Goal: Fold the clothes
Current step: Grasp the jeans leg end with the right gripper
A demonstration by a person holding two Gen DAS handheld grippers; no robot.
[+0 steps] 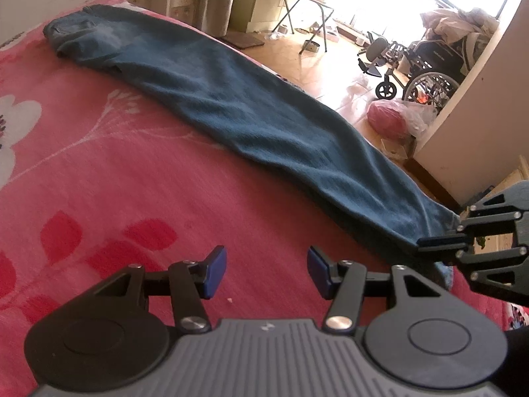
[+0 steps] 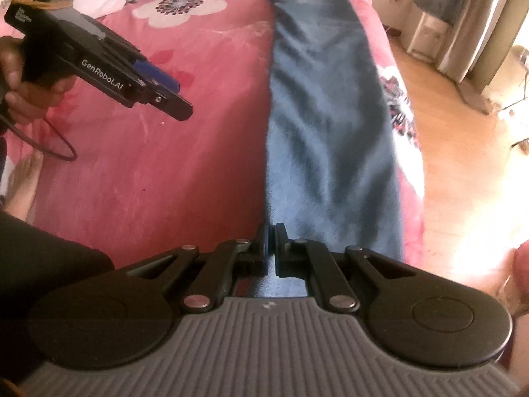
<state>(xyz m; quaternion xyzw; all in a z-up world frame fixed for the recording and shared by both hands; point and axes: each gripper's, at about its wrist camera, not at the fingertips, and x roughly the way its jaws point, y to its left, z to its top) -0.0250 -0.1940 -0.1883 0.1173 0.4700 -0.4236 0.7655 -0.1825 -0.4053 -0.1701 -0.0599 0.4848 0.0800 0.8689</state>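
One pair of blue jeans [image 1: 251, 112] is laid out lengthwise, folded leg on leg, along the edge of a bed covered by a pink floral sheet [image 1: 115, 172]. The waistband is seen at the far end, and the leg hems are found at the near end. The right gripper [image 2: 271, 248] is held over those hems, and its fingers are closed together on the denim at the near left corner of the hem, as is also seen from the left wrist view, where the black finger tips meet the cloth. The left gripper [image 1: 267, 271] is held above the bare sheet, well to the left of the jeans; its blue-padded fingers [image 1: 216, 269] are kept apart, and nothing is held between them. A hand [image 2: 23, 89] is seen gripping the left gripper's handle.
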